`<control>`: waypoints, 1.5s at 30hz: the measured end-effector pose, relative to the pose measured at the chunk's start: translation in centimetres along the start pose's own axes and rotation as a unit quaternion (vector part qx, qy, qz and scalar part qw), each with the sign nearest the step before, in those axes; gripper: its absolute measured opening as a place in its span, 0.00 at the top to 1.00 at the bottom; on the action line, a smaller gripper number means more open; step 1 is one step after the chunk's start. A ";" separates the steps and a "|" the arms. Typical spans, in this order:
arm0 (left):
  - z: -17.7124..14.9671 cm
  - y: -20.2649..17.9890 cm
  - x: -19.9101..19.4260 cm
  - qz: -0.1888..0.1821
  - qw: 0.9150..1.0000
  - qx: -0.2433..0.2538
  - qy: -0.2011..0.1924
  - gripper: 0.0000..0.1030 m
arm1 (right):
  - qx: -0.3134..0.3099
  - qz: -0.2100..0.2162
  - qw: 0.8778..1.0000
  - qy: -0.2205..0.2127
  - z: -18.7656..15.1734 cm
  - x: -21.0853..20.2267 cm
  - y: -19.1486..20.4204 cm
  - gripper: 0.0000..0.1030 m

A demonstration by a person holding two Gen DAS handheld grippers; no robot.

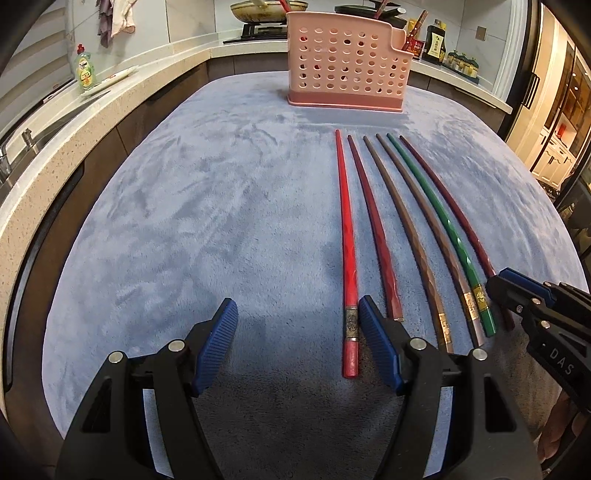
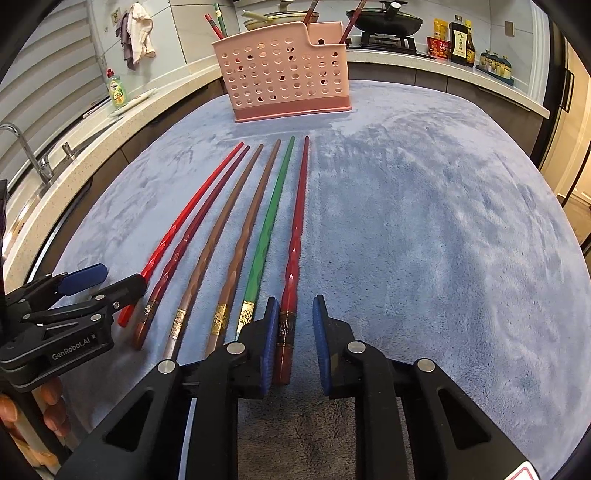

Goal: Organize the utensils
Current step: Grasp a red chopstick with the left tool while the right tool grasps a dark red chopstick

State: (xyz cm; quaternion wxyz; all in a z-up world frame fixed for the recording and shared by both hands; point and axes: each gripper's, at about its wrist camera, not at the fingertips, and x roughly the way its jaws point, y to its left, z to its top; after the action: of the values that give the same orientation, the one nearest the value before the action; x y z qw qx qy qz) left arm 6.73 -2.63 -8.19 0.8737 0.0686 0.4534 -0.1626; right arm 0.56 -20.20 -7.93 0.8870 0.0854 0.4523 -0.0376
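Note:
Several chopsticks lie side by side on the blue cloth (image 1: 184, 221): a bright red chopstick (image 1: 347, 258) (image 2: 184, 218) at the left, then maroon, two brown, a green chopstick (image 2: 267, 229) and a dark red chopstick (image 2: 293, 258) (image 1: 458, 218) at the right. The pink perforated holder (image 1: 347, 62) (image 2: 284, 70) stands at the far edge with some chopsticks in it. My left gripper (image 1: 299, 314) is open; the bright red chopstick's handle lies just inside its right finger. My right gripper (image 2: 295, 314) is open around the dark red chopstick's handle, and it also shows in the left wrist view (image 1: 496, 282).
A speckled counter (image 1: 55, 147) with a sink, faucet (image 2: 26, 151) and green dish soap bottle (image 1: 84, 68) runs along the left. A stove with pans (image 2: 384, 18) and sauce bottles (image 2: 460, 38) line the back counter.

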 end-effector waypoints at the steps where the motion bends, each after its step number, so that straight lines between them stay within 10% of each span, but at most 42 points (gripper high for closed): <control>1: 0.0 0.0 0.0 0.000 1.000 0.001 0.001 0.38 | 0.001 0.000 1.000 0.000 0.0 0.0 -0.1 0.85; 25: 0.3 1.0 0.1 -0.003 1.000 -0.011 0.010 0.87 | 0.016 0.001 1.000 0.000 -0.1 -0.1 -1.0 0.93; 45: 5.0 3.3 -5.9 -0.038 0.997 -0.055 -0.046 0.93 | 0.049 0.007 0.990 -0.129 5.9 -8.9 -3.1 0.93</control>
State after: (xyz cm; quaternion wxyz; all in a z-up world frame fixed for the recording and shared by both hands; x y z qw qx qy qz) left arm 8.60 0.41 -0.59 0.8891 -0.0038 0.4236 -0.1732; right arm -0.39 -24.46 2.27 0.9329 0.1262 0.3312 -0.0635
